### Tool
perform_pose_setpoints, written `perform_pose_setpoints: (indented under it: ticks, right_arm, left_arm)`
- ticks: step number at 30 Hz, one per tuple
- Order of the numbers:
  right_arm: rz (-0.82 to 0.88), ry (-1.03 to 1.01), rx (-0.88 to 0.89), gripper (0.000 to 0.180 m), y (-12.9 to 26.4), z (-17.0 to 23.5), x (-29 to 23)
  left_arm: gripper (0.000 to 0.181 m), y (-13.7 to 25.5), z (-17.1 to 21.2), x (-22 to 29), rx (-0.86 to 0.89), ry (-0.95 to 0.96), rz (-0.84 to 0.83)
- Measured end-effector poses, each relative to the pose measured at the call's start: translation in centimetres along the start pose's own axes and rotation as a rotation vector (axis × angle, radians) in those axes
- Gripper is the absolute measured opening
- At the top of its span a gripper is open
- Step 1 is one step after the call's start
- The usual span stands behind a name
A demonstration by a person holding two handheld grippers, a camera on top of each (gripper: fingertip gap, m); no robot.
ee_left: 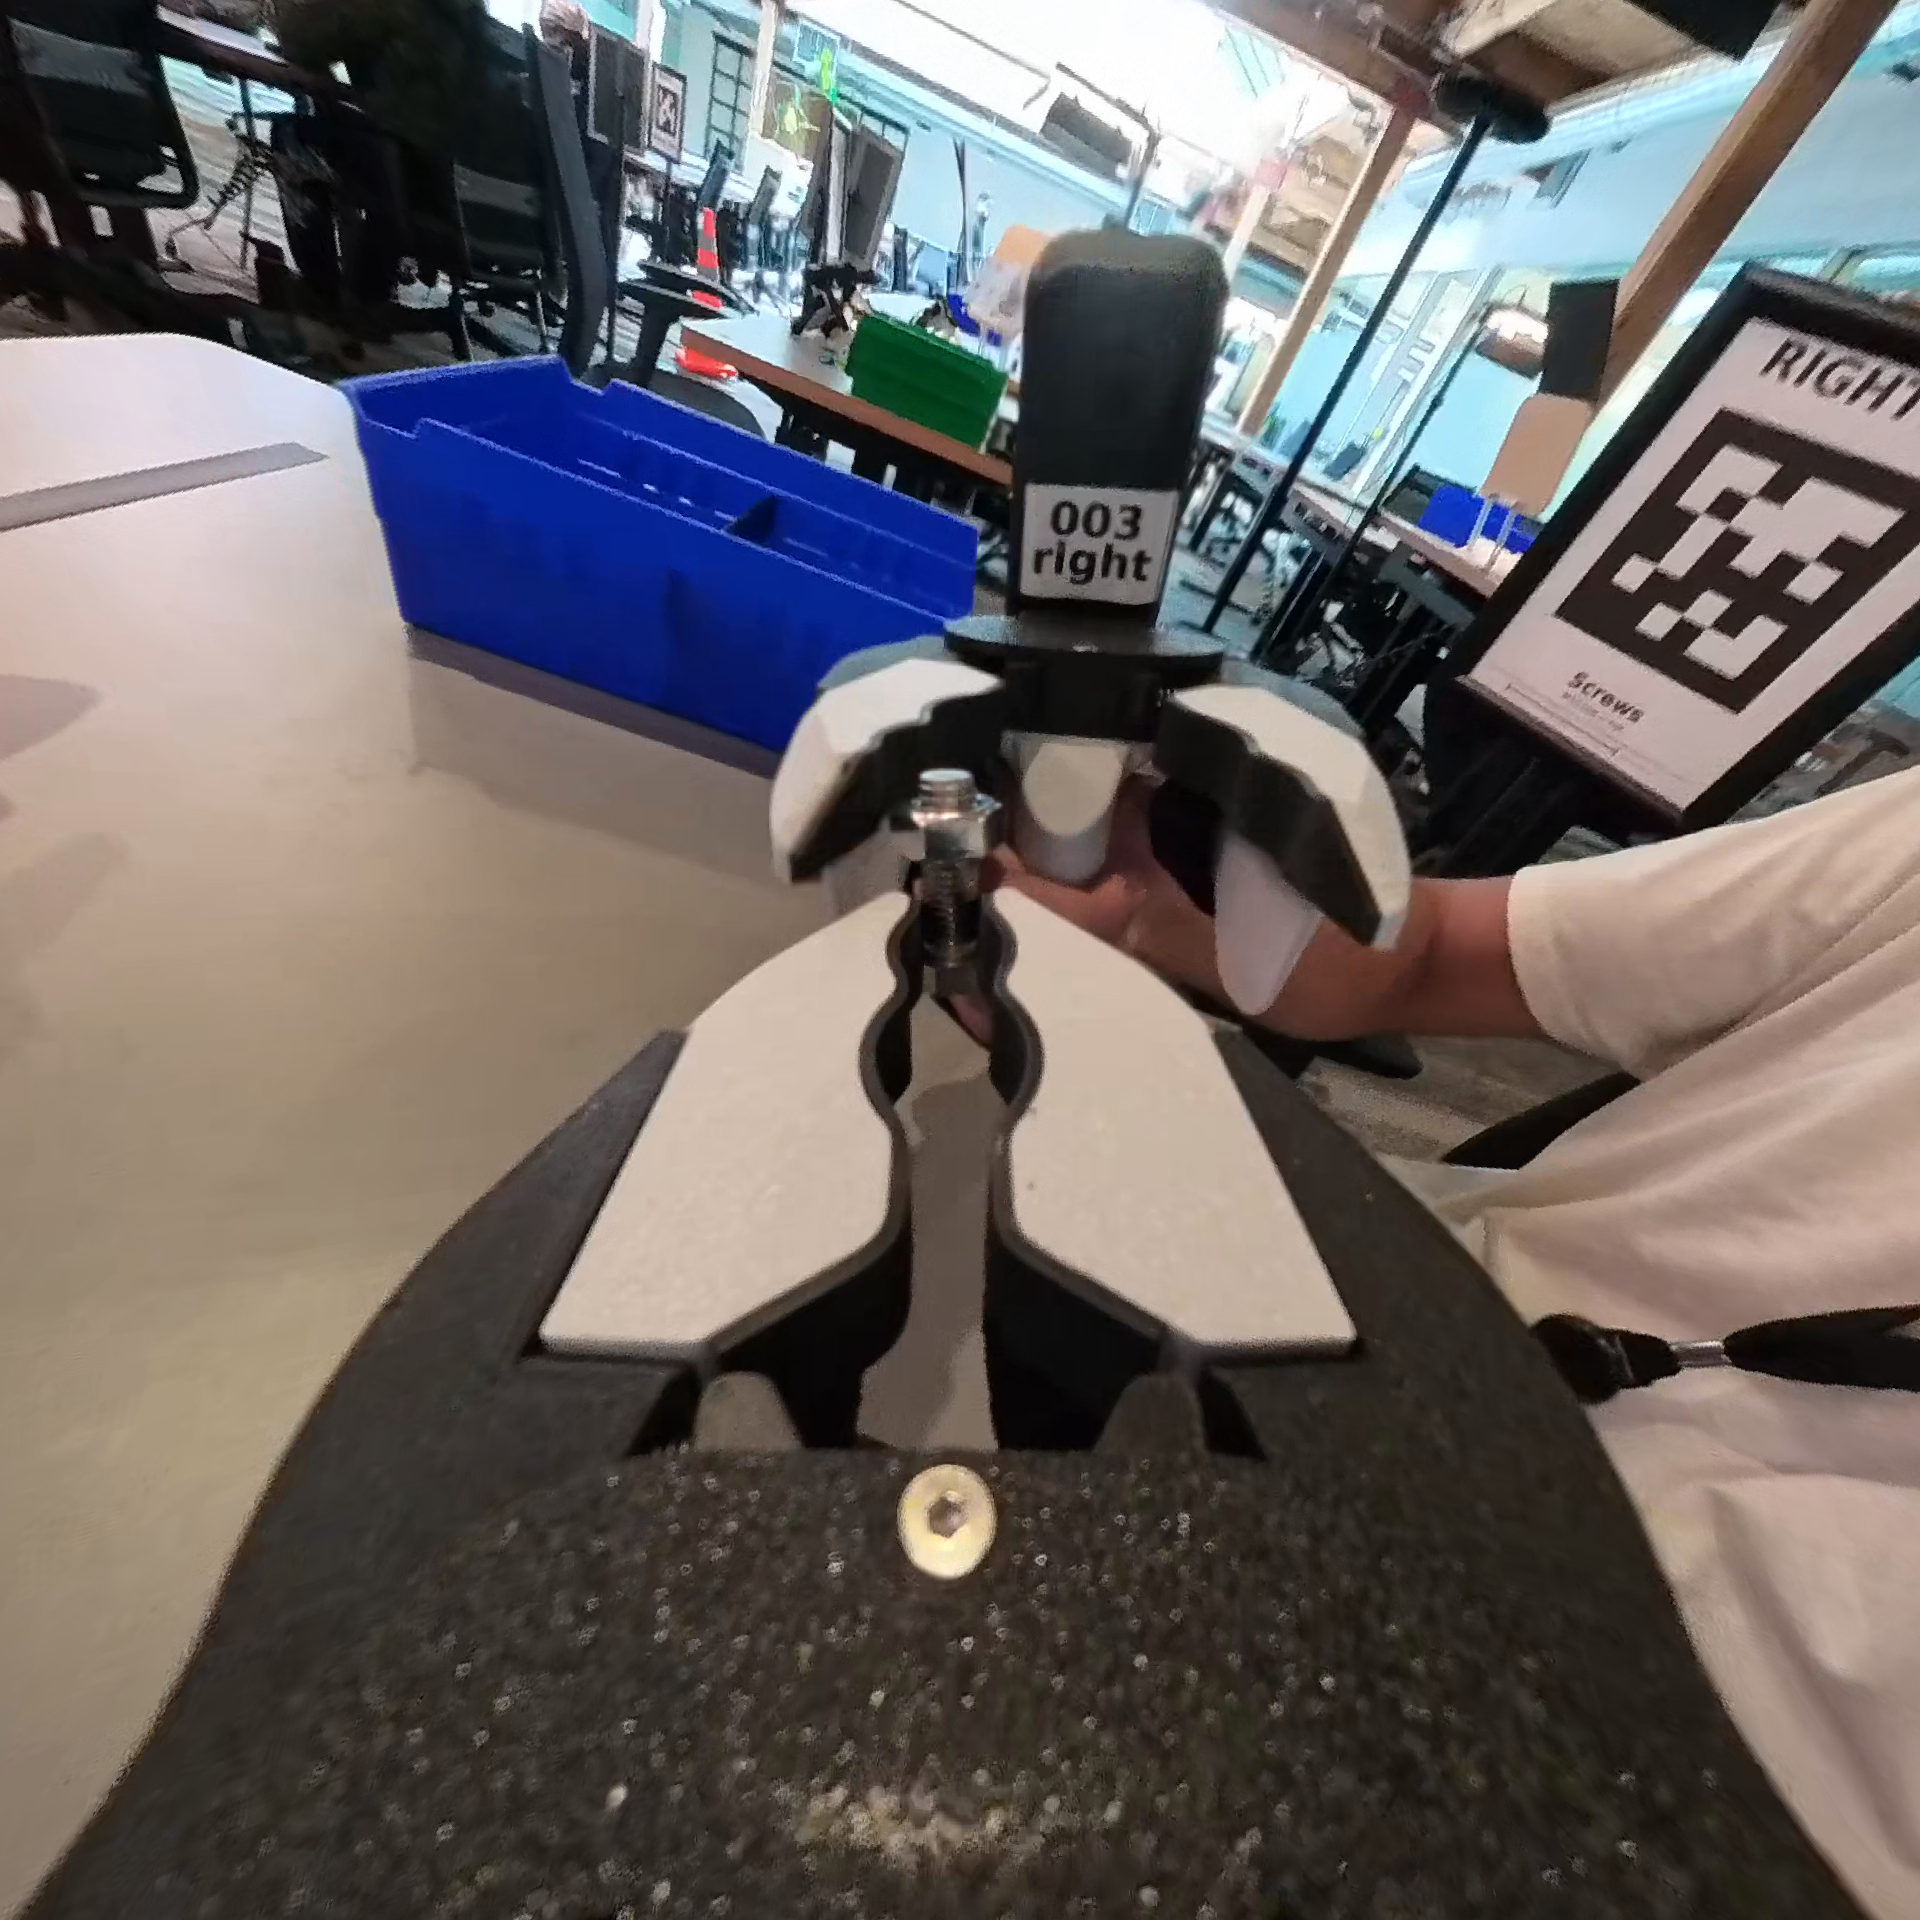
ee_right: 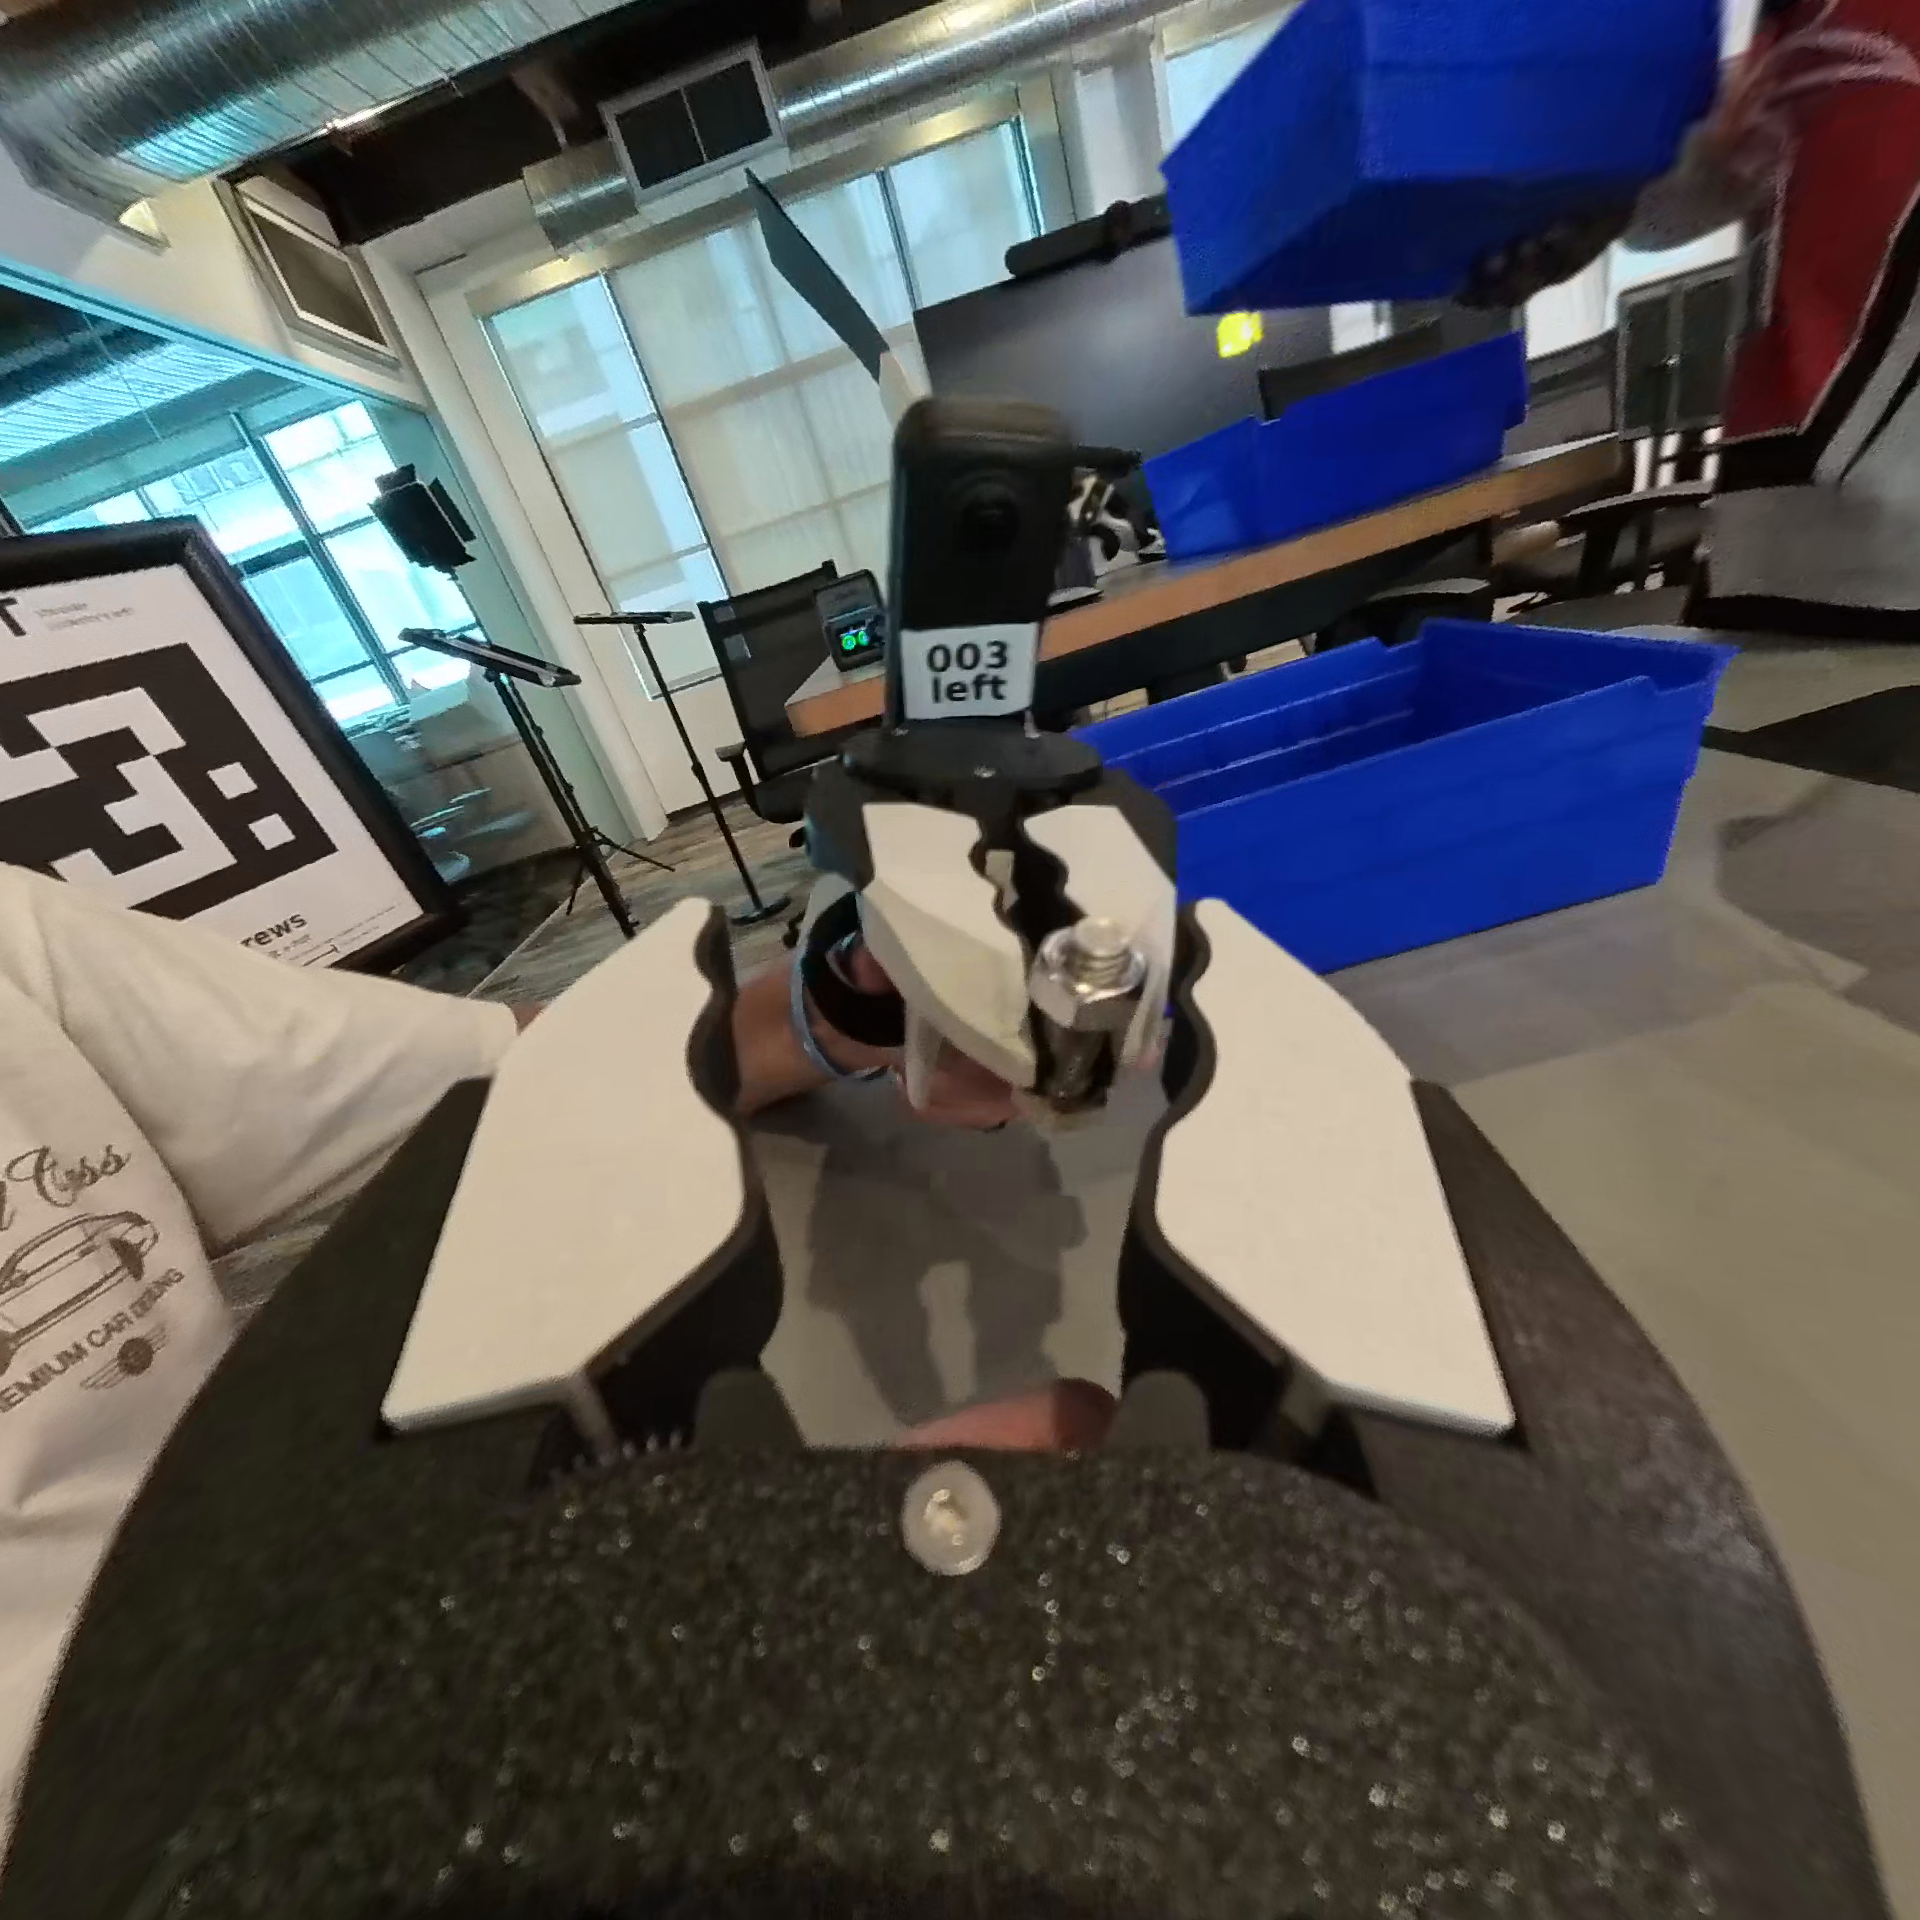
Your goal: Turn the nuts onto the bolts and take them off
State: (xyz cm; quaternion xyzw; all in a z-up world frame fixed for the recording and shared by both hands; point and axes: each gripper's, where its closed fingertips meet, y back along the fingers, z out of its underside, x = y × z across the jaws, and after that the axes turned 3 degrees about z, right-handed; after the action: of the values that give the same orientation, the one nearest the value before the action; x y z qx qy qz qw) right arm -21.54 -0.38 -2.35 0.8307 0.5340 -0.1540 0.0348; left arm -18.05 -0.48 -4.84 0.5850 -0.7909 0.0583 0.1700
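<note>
My left gripper (ee_left: pixel 951 935) is shut on the lower shaft of a steel bolt (ee_left: pixel 941 904) and holds it upright above the table. A hex nut (ee_left: pixel 945 826) sits near the bolt's top end. My right gripper (ee_right: pixel 954 925) faces the left one with its jaws wide open; the nut (ee_right: pixel 1081 992) and the bolt's tip (ee_right: pixel 1091 948) lie between its fingertips, close to the right finger (ee_right: pixel 1247 997). In the left wrist view the nut sits right by one finger of the right gripper (ee_left: pixel 1091 894); I cannot tell if they touch. The left gripper (ee_right: pixel 1075 1070) shows opposite in the right wrist view.
A blue plastic bin (ee_left: pixel 623 540) stands on the pale table (ee_left: pixel 208 831) behind the grippers; it also shows in the right wrist view (ee_right: pixel 1403 790). A framed marker board (ee_left: pixel 1714 540) stands at the table's side. A person's white-sleeved arm (ee_left: pixel 1662 935) holds the right gripper. My two grippers' fingertips are within a few centimetres of each other.
</note>
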Motion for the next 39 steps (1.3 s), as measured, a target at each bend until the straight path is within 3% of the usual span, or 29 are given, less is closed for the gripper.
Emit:
perform_pose_setpoints:
  ticks: [6, 12, 18, 25, 31, 36, 39]
  right_arm:
    - [0.041, 0.019, 0.013, 0.076, 2.9, -0.3, -0.4]
    - [0.018, 0.014, -0.02, 0.083, -0.1, 0.2, -0.1]
    - [0.047, 0.012, -0.009, 0.08, 2.9, 0.1, -0.5]
    - [-0.029, -0.05, -0.004, 0.084, -0.5, 0.3, -0.2]
    - [0.025, 0.009, 0.001, 0.08, 3.1, 0.3, -0.9]
    - [-0.015, -0.011, -0.019, 0.084, 0.2, 0.5, -0.7]
    - [0.02, -0.033, -0.015, 0.083, 0.6, 0.4, 0.7]
  left_arm:
    - [0.009, 0.5, -0.3, -0.1, 0.012, -0.009, -0.014]
    - [0.01, -0.1, 0.0, 0.1, -0.003, -0.01, -0.008]
    - [0.01, 0.3, -0.2, 0.3, 0.0, -0.029, -0.011]
    - [0.009, -0.1, 0.3, 0.0, -0.018, -0.018, -0.016]
    - [0.01, 0.1, 0.1, 0.1, -0.014, -0.022, -0.008]
    - [0.009, -0.5, 0.4, 0.2, -0.034, -0.025, 0.004]
    - [0.009, -0.6, 0.5, 0.3, -0.041, -0.032, 0.002]
